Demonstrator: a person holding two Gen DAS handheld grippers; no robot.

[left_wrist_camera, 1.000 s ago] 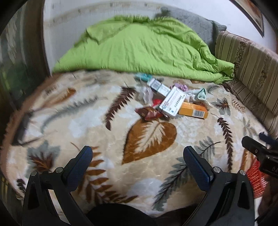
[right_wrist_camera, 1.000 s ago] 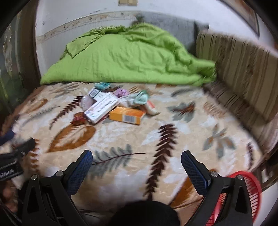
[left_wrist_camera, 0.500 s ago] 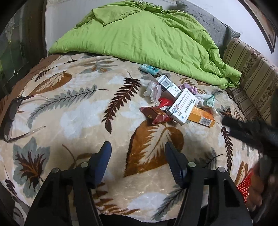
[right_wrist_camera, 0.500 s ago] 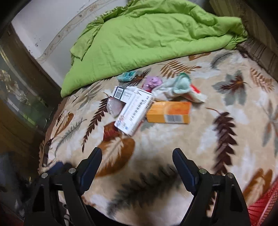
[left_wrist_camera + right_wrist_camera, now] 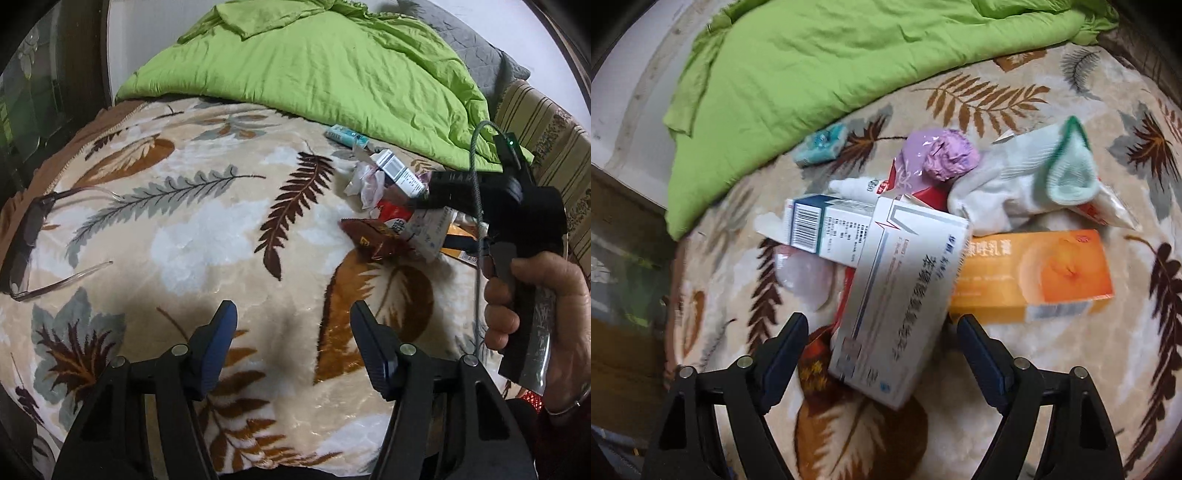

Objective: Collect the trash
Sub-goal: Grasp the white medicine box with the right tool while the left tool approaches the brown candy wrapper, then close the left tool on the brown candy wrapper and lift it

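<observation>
A pile of trash lies on the leaf-patterned blanket [image 5: 207,236]. In the right wrist view a grey-white medicine box [image 5: 901,302] lies between my right gripper's [image 5: 882,328] open fingers, which straddle its near end. Beside it are an orange box [image 5: 1034,277], a blue-white box [image 5: 827,229], a white sock [image 5: 1015,184], a purple crumpled wrapper [image 5: 942,155] and a teal packet [image 5: 822,144]. My left gripper [image 5: 291,317] is open and empty, hovering over bare blanket short of a brown snack wrapper [image 5: 373,240]. The right gripper's body [image 5: 517,206] hides part of the pile in the left wrist view.
A green duvet [image 5: 332,62] is heaped at the back of the bed. Eyeglasses [image 5: 33,236] lie at the blanket's left edge. A striped cushion [image 5: 554,147] lines the right side. A red basket [image 5: 532,400] peeks out at lower right.
My right gripper moved forward and down onto the pile, its fingers now on either side of the grey-white box. My left gripper advanced a little over the blanket, its fingers narrower than a second ago.
</observation>
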